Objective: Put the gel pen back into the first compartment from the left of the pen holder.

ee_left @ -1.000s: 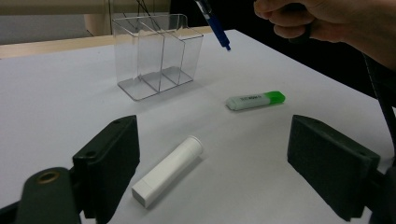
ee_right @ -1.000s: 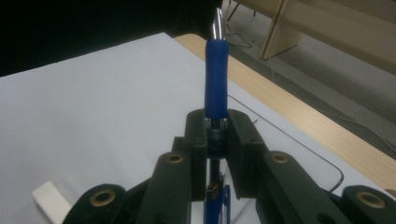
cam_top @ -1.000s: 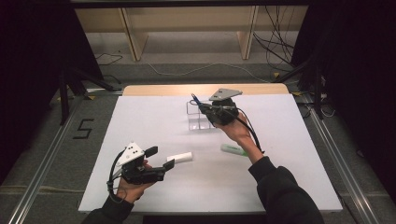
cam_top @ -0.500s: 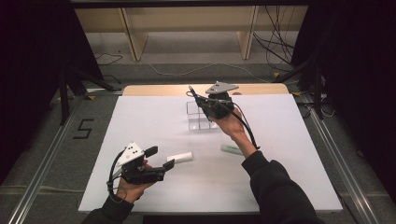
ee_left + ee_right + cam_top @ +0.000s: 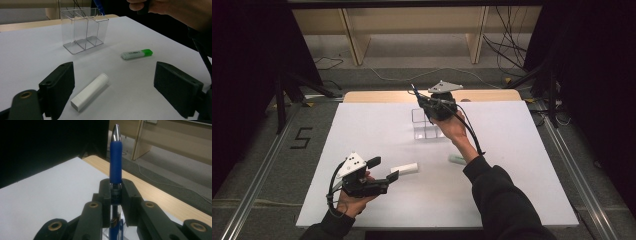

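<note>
My right gripper (image 5: 116,187) is shut on a blue pen (image 5: 116,162), which stands up between the jaws with its silver tip on top. From above, the right gripper (image 5: 422,100) hangs over the clear three-part holder (image 5: 426,124) at the table's far middle, and the pen (image 5: 414,91) sticks out up and left. The holder (image 5: 85,31) looks empty, with the pen's blue end (image 5: 99,7) just above its back rim. My left gripper (image 5: 387,172) rests open near the front left. A white capped tube (image 5: 90,91) lies between and beyond its jaws; a green-capped highlighter (image 5: 137,54) lies farther right.
A white sheet (image 5: 362,130) covers the table, with a wooden edge (image 5: 377,96) at the back. Metal rails (image 5: 257,185) run along both sides. A cable (image 5: 469,132) trails from the right gripper along the forearm. A wooden shelf frame (image 5: 412,30) stands beyond the table.
The right gripper with the pen has moved a little away from me and up, over the holder's back side. The left gripper, tube and highlighter have stayed put.
</note>
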A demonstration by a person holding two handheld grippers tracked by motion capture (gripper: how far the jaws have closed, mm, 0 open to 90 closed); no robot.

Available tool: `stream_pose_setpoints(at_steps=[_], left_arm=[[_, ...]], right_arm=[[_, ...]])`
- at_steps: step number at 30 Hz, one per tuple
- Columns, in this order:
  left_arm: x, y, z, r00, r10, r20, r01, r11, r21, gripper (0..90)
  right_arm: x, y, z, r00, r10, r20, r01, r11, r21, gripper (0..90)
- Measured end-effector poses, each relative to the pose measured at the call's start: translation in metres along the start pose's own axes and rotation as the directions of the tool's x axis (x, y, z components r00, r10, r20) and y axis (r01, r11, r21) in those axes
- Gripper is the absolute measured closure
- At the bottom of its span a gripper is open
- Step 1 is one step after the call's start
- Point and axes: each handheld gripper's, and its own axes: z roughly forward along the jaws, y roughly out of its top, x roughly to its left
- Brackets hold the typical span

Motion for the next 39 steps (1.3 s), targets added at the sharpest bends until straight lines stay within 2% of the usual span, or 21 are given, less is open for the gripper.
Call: stream_pose_setpoints(at_steps=[16,39], left_arm=[[0.000,0.000,0.000,1.0000,-0.001,0.000,0.001,1.0000,0.000,16.7],[0.000,0.000,-0.001,1.0000,0.000,0.002,0.000,1.0000,-0.004,16.7]], right_arm=[[0.001,0.010,0.021,0.9996,0.017,0.022,-0.016,0.999,-0.036,79.7],[0.005,0.006,0.041,0.9976,0.036,0.060,-0.033,0.999,-0.043,79.6]])
